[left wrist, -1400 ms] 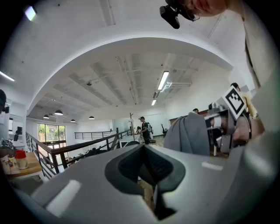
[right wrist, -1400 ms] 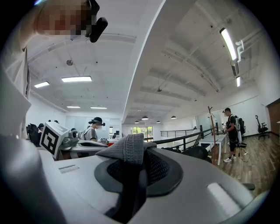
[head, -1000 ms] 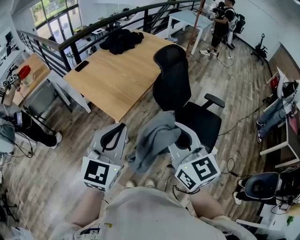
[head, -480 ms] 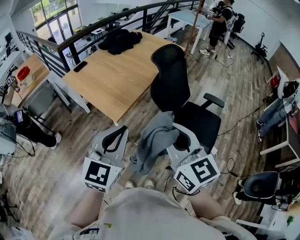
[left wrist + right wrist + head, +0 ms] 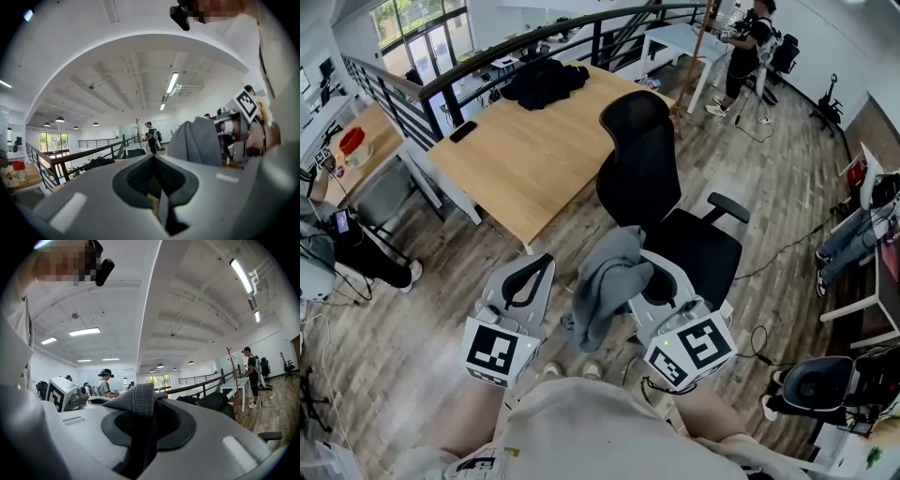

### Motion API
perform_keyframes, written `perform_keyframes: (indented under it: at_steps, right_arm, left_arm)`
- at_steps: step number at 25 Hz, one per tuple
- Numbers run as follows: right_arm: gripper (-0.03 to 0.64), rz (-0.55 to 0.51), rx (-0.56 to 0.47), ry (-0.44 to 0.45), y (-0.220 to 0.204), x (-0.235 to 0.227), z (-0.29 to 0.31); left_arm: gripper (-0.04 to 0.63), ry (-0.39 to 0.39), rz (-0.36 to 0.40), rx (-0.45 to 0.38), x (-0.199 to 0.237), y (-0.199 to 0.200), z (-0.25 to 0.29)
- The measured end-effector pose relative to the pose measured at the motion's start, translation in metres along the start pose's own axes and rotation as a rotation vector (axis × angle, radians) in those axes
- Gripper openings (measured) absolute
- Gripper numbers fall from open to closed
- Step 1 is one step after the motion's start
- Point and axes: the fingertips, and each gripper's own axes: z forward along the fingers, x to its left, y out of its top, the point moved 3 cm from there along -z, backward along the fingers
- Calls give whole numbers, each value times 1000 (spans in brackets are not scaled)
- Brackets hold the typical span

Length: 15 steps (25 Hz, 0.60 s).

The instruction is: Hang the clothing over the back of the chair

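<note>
Wooden table beyond black chair, grey garment in right claw

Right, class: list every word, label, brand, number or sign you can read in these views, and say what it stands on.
No word, brand or number can be read in any view.
Cube on the left hand-held gripper: black-and-white square pattern, no letters.
Cube on the right hand-held gripper: the same kind of pattern.
Print on the person's shirt: too small to read.
Grey garment: no label shows.
</note>
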Motion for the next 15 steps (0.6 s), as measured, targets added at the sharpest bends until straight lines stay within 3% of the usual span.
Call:
perform_keyframes:
  at_steps: [15]
  right_arm:
    - [63,-31,-7,93,-1,-17,-9]
  left_arm:
    - [2,93,1,34,-29,-4,11]
